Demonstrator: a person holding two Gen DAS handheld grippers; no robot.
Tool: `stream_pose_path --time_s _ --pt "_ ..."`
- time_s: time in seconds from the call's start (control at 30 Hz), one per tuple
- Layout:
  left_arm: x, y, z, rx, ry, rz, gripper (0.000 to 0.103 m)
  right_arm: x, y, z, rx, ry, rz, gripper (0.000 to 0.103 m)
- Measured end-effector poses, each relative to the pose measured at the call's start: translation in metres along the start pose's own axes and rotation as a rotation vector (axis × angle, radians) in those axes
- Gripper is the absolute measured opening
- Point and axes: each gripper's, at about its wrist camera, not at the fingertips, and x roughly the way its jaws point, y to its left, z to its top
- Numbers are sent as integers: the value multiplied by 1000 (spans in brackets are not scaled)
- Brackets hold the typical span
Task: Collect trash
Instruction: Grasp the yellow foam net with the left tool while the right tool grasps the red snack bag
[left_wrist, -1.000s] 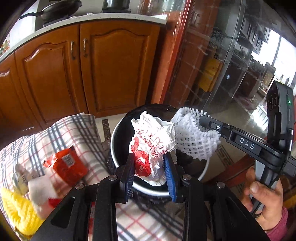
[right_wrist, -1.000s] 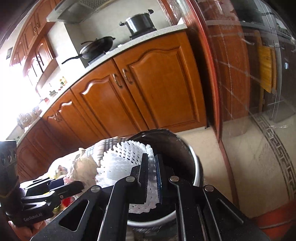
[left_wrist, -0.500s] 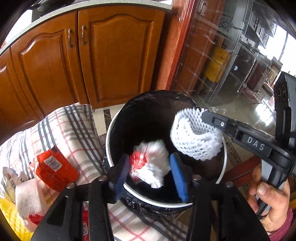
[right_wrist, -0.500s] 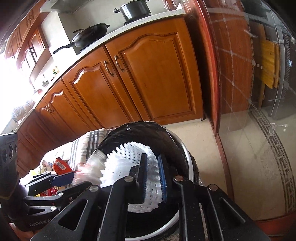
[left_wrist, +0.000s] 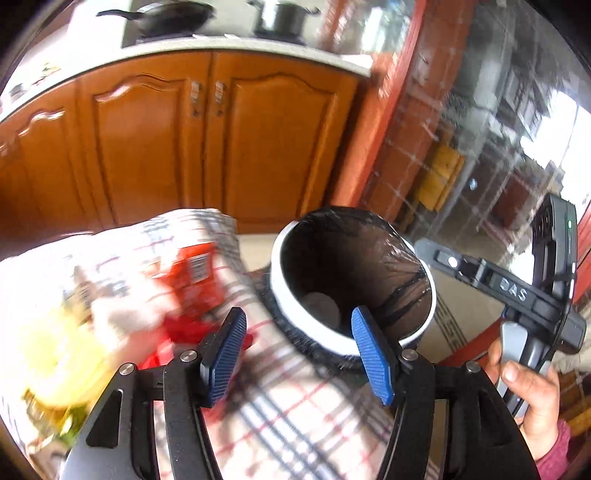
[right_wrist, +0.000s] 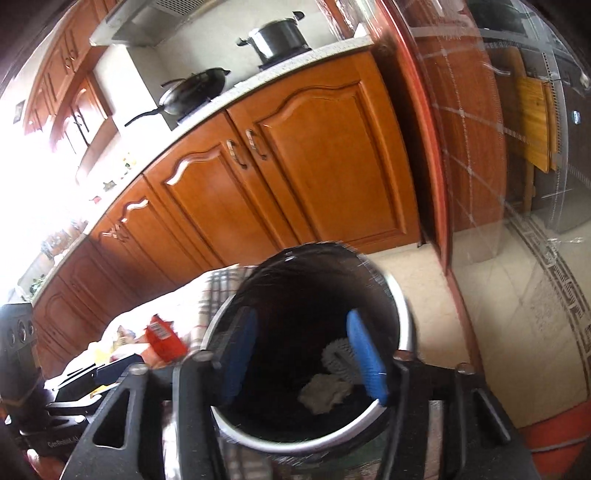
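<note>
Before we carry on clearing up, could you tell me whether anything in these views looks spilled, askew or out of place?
Nothing looks spilled. The bin stands upright with crumpled paper and white foam netting inside. Still out of place on the checked cloth: a red wrapper and blurred yellow and white scraps.

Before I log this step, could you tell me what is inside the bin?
At the bottom of the black-lined bin lie a crumpled wrapper and white foam netting. The right gripper's blue pad hides part of the netting.

Your left wrist view looks down over the checked cloth (left_wrist: 295, 406), toward the nearby bin (left_wrist: 351, 284) and far cabinets (left_wrist: 221, 147). Your right wrist view sits right above that bin (right_wrist: 402, 314), facing the same cabinets (right_wrist: 295, 166).
</note>
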Motion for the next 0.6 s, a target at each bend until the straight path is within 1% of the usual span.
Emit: stream_pose_path --time_s 0.07,0.17,0.27,0.4,0.5,0.6 --pt "-18 9 -14 -27 -29 16 63 -6 11 -9 0 -9 30 78" --pt "-42 24 -34 -68 -60 33 65 -13 27 -23 -1 -13 83 88" --pt "-61 37 -52 -103 -77 53 68 -17 44 -35 -3 -8 121 91" --pt "-85 53 -70 -159 -84 68 69 -17 67 -51 -25 9 149 92" --pt "-100 66 -80 -201 -91 78 69 -14 79 -59 -34 28 168 92" --pt "-115 82 -82 -237 -103 88 69 -9 93 -65 -47 50 184 92"
